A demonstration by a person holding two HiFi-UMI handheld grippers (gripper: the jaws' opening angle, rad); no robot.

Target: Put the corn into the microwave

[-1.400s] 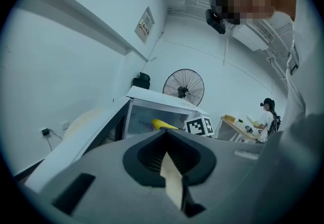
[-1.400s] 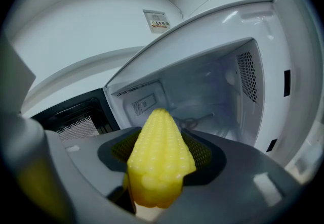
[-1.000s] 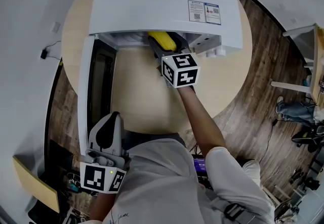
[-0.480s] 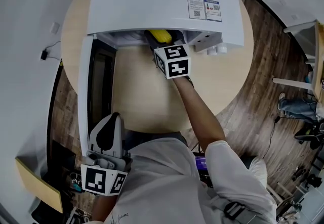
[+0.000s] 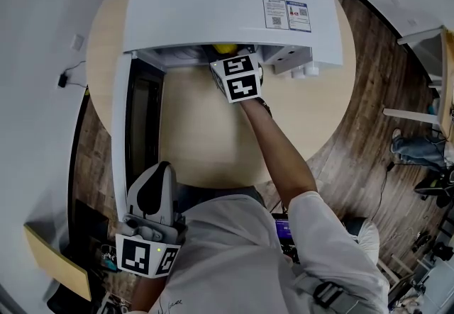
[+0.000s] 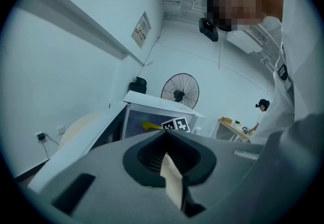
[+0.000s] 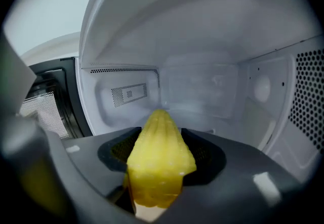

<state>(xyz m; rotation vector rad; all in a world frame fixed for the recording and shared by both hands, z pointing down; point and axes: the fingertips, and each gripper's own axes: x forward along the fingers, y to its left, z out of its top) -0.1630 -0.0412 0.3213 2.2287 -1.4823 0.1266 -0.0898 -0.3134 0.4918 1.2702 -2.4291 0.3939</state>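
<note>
Corn (image 7: 159, 167) deeper inside microwave (image 5: 227, 1) — door (image 5: 122, 128) aside

This looks like a bare test room or lab, not a home kitchen. A white microwave (image 5: 227, 1) sits alone on a round pale table (image 5: 191, 142), over a wood-look floor (image 5: 369, 135). Behind the microwave stands a pedestal fan (image 6: 179, 90). Well to its right, a second person (image 6: 261, 108) with dark headgear stands at a desk (image 6: 233, 123). A notice (image 6: 142, 29) hangs on the plain white wall (image 6: 76, 76).
</note>
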